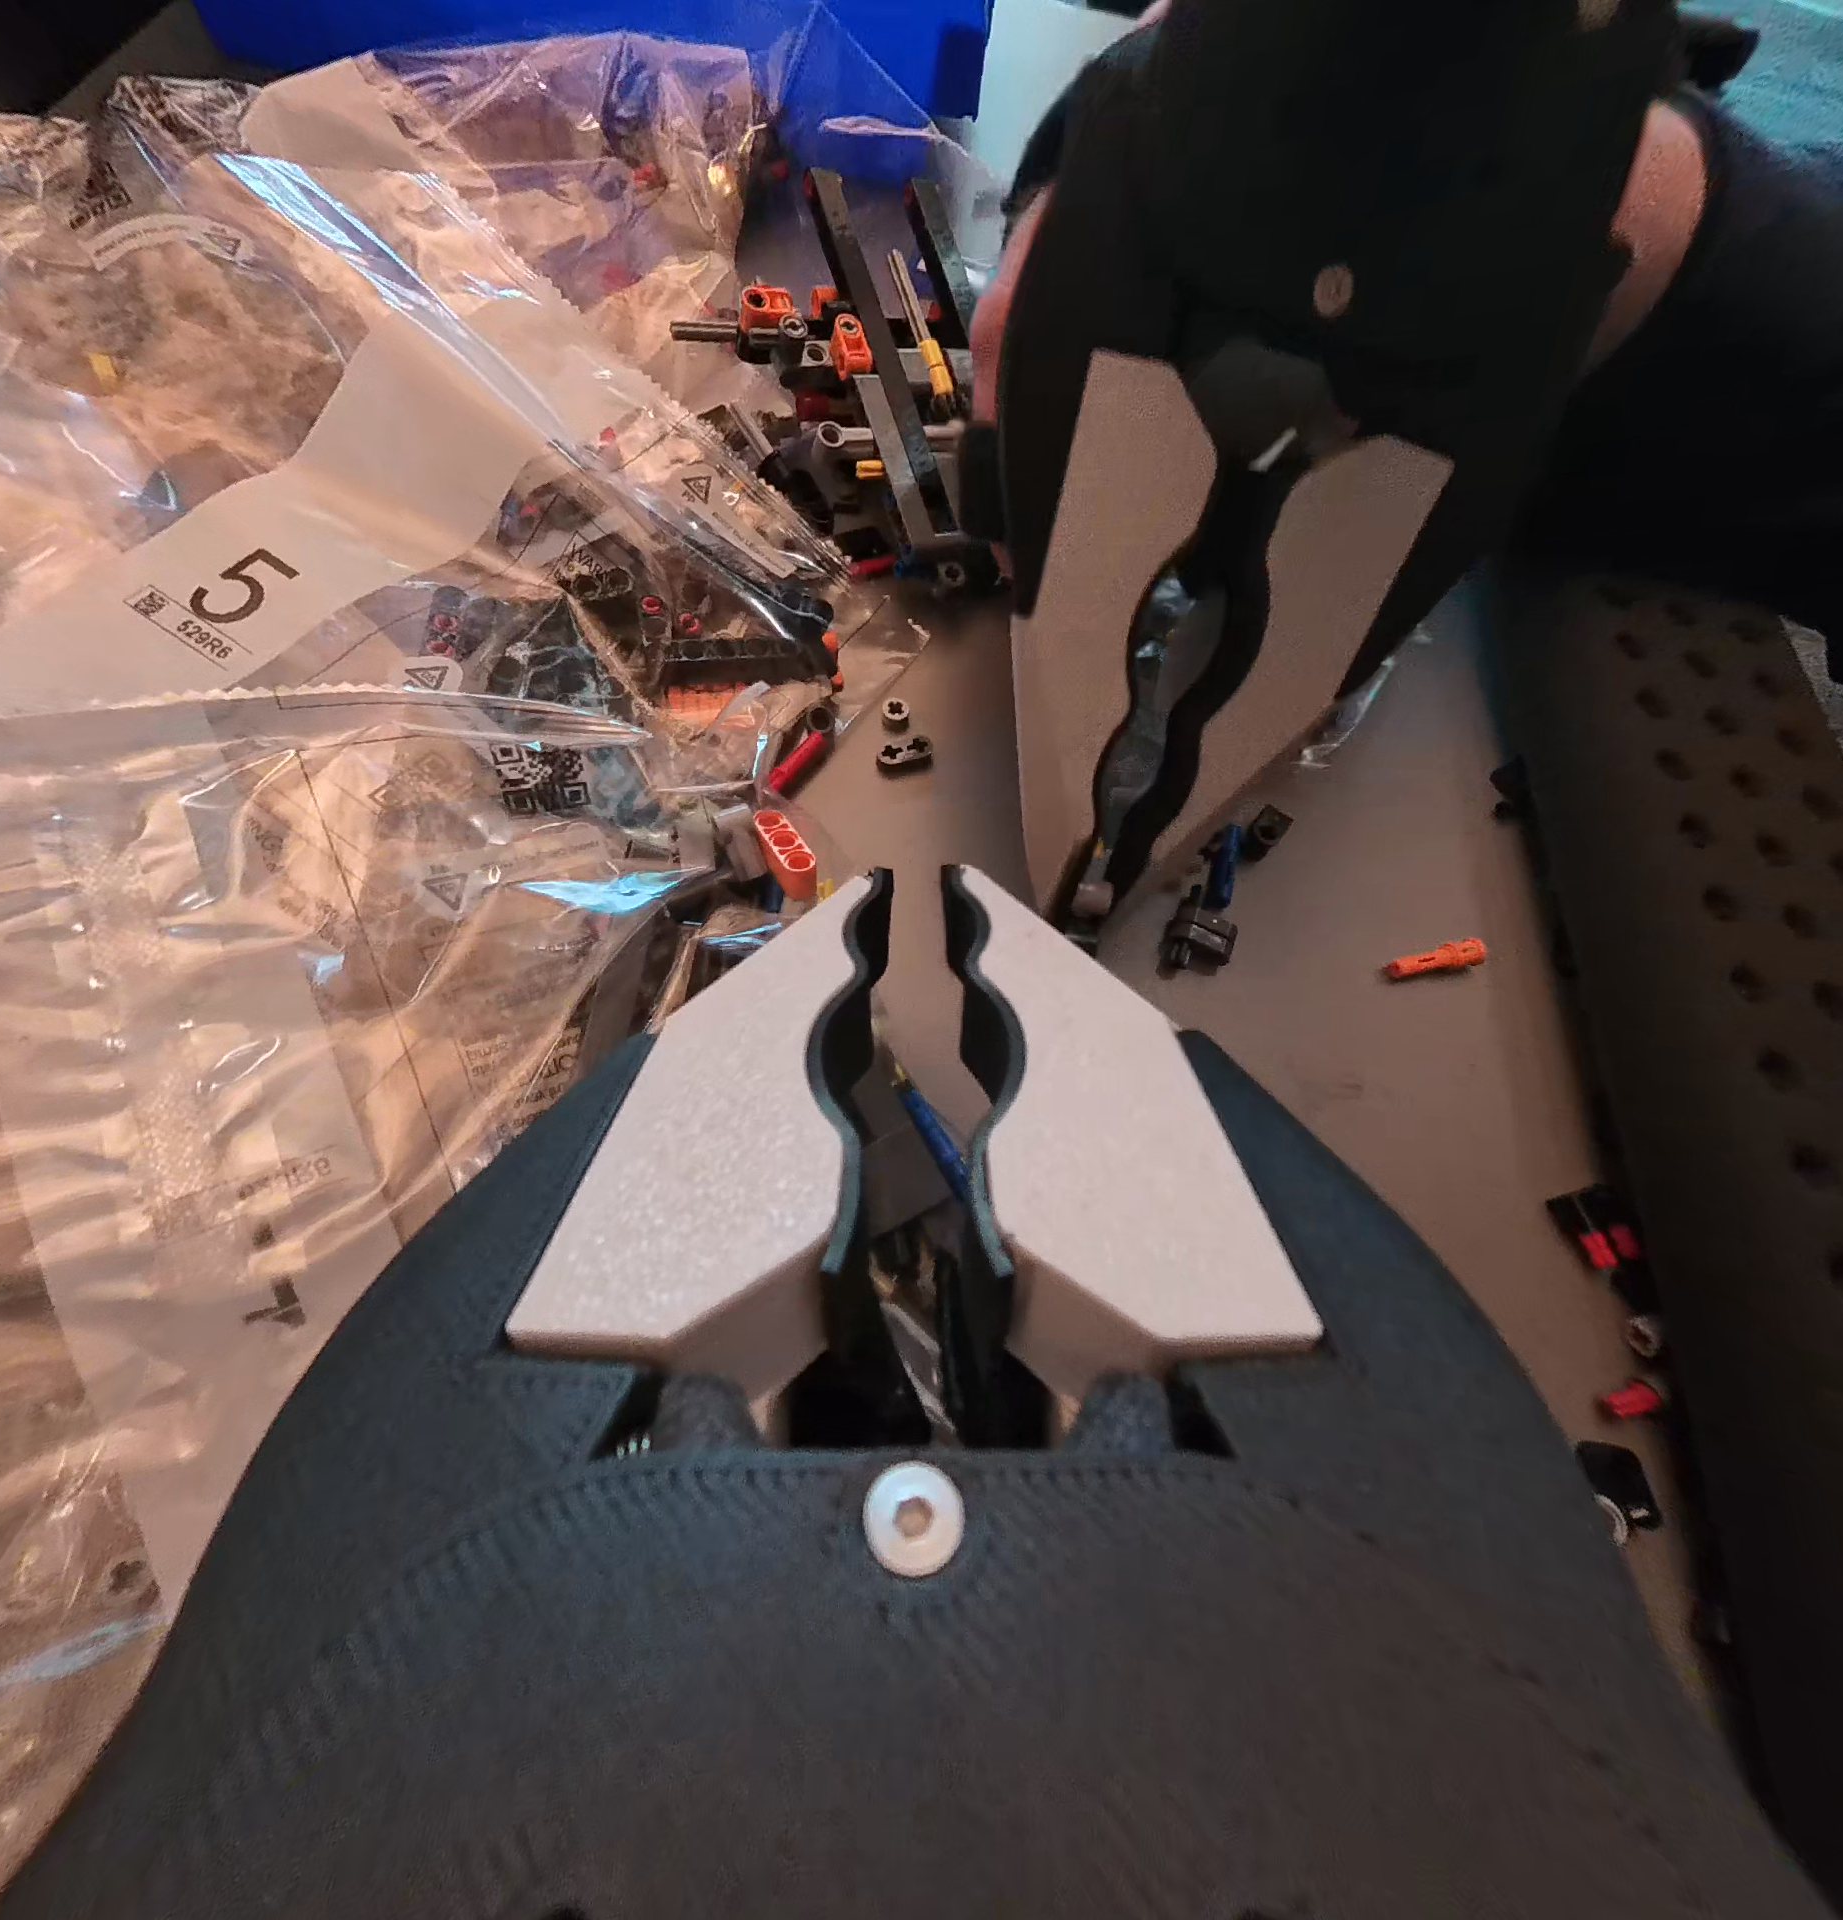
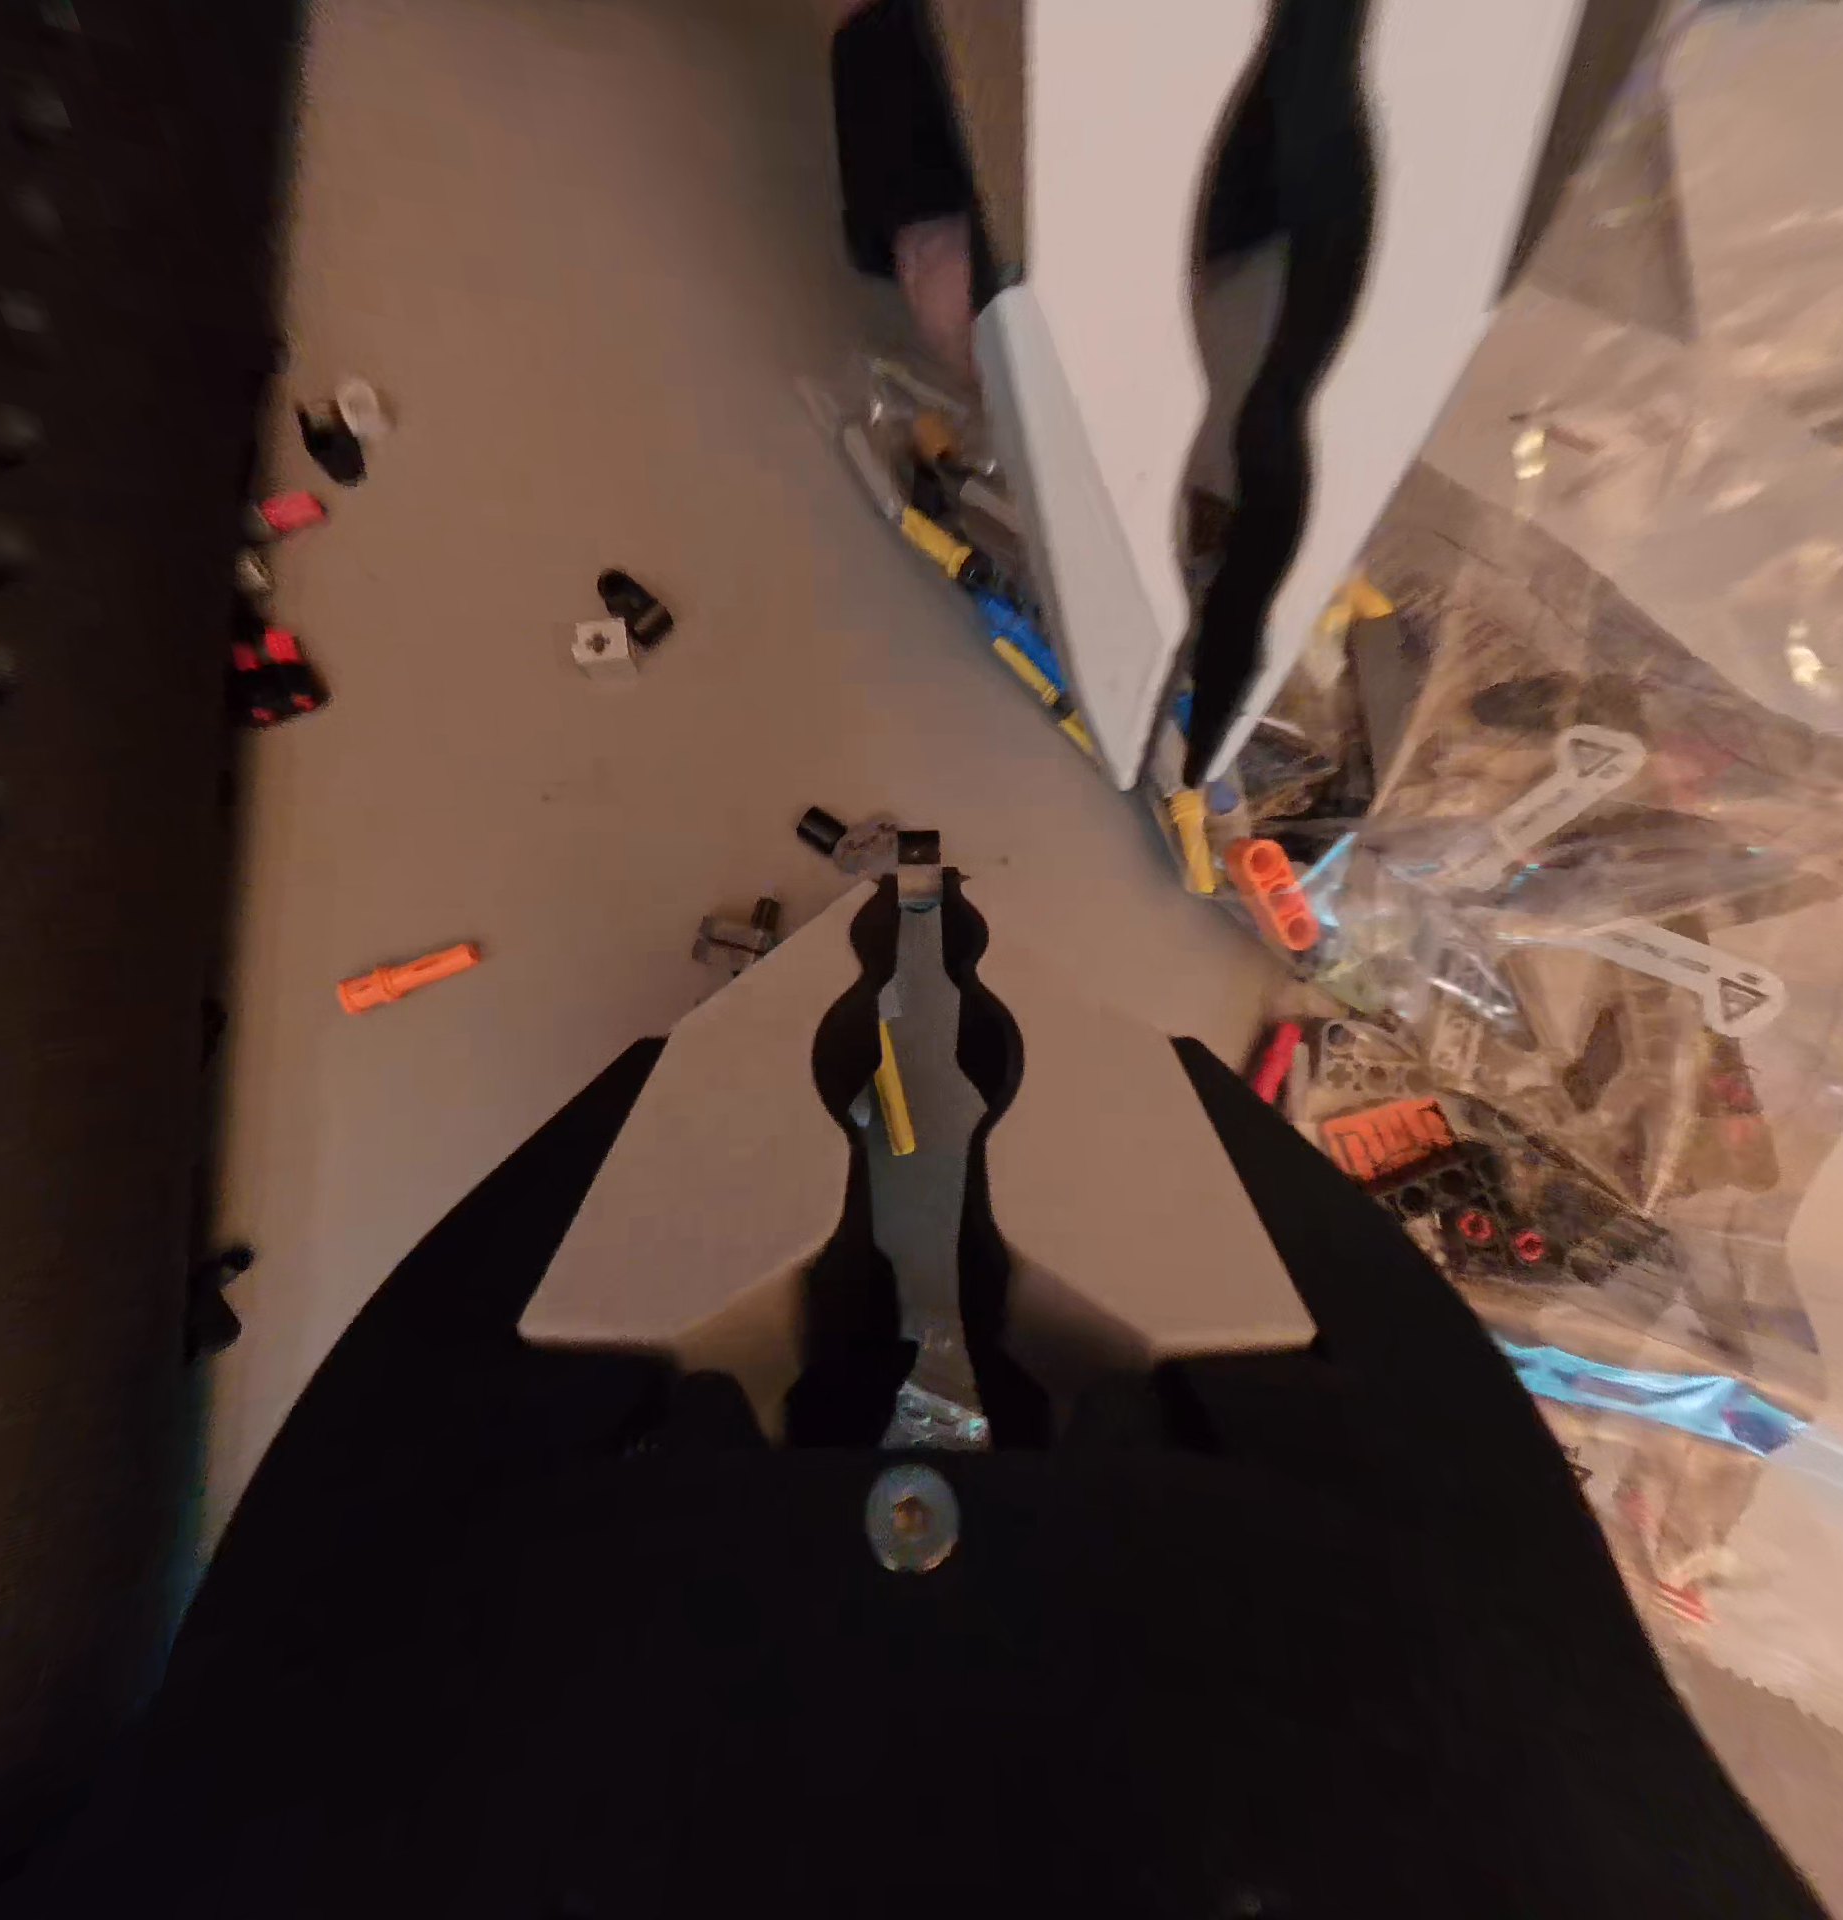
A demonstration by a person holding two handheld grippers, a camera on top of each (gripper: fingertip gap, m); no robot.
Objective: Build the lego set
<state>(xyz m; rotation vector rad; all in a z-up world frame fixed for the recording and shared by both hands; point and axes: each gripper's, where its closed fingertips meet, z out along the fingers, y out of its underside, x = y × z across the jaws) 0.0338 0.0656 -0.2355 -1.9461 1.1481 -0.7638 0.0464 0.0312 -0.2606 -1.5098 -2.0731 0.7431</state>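
Observation:
My left gripper [image 1: 917,883] hovers over the edge of a pile of clear bags of Lego parts [image 1: 273,623], its jaws a narrow gap apart and empty. It also shows in the right wrist view [image 2: 1189,774], tips down by loose yellow and blue pins. My right gripper [image 2: 919,881] points down at the grey table, its tips closed around a small grey and black piece [image 2: 917,847]. In the left wrist view the right gripper [image 1: 1093,902] stands just right of my left one. A partly built dark frame [image 1: 875,395] lies at the back.
Loose parts lie on the table: an orange pin [image 2: 408,977], an orange beam [image 2: 1275,894], a light grey cube [image 2: 605,644], red and black pieces [image 2: 273,675]. A black perforated mat [image 1: 1727,935] borders the table. A blue bin [image 1: 584,31] stands behind the bags. Tip to tip, the grippers are about 5 cm apart. My right tips are roughly 8 cm from the light grey cube [image 2: 605,644].

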